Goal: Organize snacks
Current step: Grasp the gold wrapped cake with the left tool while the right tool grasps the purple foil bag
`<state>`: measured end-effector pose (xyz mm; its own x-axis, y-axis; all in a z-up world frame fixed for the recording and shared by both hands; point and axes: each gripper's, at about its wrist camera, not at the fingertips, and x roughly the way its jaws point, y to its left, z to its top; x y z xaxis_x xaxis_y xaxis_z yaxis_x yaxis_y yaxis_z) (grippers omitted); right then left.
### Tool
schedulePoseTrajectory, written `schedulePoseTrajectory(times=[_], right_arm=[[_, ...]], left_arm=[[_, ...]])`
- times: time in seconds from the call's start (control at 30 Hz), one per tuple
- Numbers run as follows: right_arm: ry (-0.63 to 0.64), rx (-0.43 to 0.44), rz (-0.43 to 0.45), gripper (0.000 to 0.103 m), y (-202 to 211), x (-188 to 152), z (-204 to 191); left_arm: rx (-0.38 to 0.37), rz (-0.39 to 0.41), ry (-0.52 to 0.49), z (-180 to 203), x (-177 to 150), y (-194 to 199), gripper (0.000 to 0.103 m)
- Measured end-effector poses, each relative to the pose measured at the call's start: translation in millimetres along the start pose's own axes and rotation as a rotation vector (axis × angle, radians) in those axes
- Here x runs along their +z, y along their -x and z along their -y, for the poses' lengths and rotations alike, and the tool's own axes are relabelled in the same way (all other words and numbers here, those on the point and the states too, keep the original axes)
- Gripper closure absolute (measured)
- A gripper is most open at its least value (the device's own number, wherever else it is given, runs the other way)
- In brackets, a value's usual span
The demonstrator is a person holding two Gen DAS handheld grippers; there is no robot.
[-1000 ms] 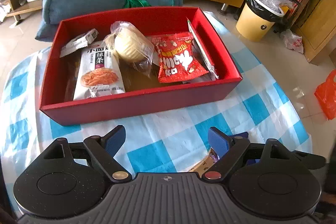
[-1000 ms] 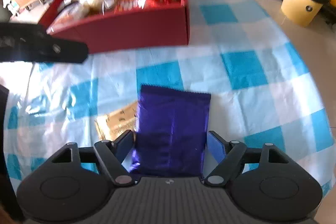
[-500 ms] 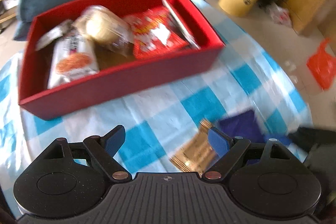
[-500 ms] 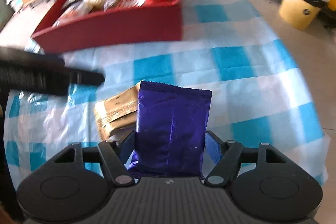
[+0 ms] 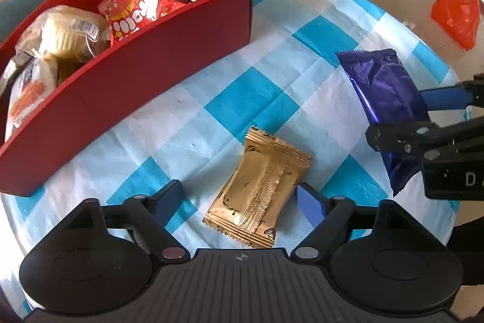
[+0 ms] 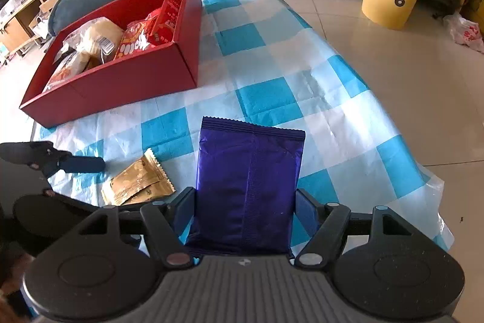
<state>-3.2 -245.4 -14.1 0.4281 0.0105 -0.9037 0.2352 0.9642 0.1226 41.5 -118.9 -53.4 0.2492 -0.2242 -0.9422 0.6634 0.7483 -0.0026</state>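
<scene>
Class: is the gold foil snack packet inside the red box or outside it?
Outside. The gold foil snack packet lies flat on the blue-checked tablecloth, in front of the red cardboard box, between the left tongs' open fingers.

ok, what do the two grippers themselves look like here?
Both are the same build: the left gripper and right gripper have a matte black ribbed body, two round black discs at the sides, black linkage arms with silver pivot pins, and blue pads on the fingers. White lettering marks the right one's side.
</scene>
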Motion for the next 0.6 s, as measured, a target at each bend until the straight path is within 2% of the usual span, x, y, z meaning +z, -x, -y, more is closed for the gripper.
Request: schedulePoseTrajectory(times=[0.2,0.3,0.53,0.57,0.6], right_arm=[[0.018,0.015,0.004,0.038,-1,2,-8],[0.051,0.017,-0.009,0.038,-6,1,-18],[0.11,0.031,-0.018,0.038,-12,2,-38],[0.11,0.032,-0.018,0.038,-12,2,-39],[0.11,0.032,-0.019,0.038,-12,2,-39]], left_arm=[[0.008,-0.005,0.031,0,-9,10,0.043],[-0.004,-0.015,0.074,-9,-18,15,0.048],[-0.008,-0.026,0.148,-28,-28,21,0.047],[-0.015,-0.027,0.153,-30,-28,21,0.044],[-0.02,-0.033,0.16,-30,-27,19,0.03]])
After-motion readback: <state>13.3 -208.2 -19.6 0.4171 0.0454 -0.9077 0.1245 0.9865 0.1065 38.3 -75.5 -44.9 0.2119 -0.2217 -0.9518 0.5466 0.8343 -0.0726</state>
